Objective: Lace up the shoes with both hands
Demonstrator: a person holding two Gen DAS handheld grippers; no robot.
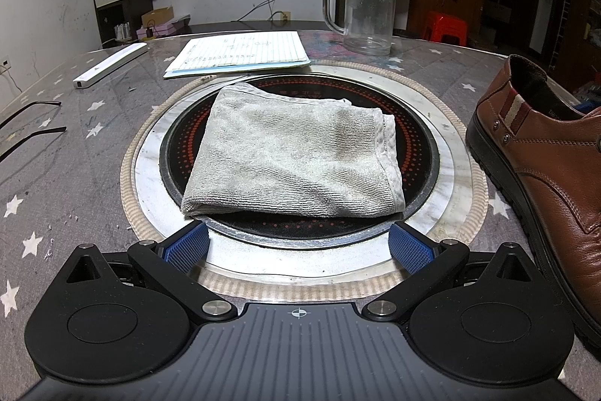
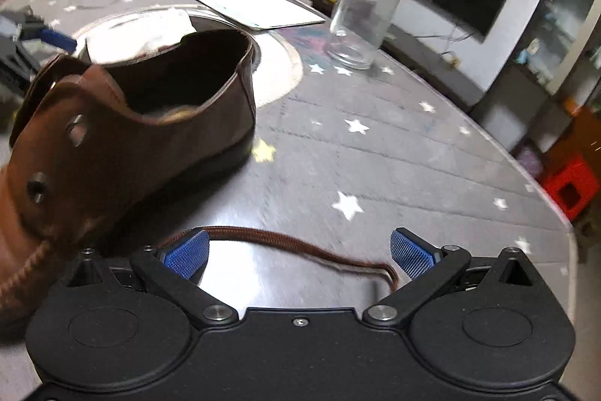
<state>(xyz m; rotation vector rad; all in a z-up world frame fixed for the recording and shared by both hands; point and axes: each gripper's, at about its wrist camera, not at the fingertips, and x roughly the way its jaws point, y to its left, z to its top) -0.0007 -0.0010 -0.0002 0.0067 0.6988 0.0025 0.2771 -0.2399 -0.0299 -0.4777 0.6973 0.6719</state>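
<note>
— Lace [image 2: 300, 245] lies slack on the table between my right claw's [image 2: 300, 252] spread fingers, beside the shoe [image 2: 124, 123]. Handling?
— Soft, light, floppy — pinch near its tip. Left claw [image 1: 298, 245] hangs wide, empty.

— The brown shoe [image 1: 541, 175] runs off the right edge in the left wrist view, toe unseen.
— The right wrist view is blurred, and there the shoe's front leaves the left edge.
— The brown lace [image 2: 300, 247]?
— Both ends pass behind the gripper body.
— The paper [image 1: 240, 53]?
— Its writing is too small to read.
</note>
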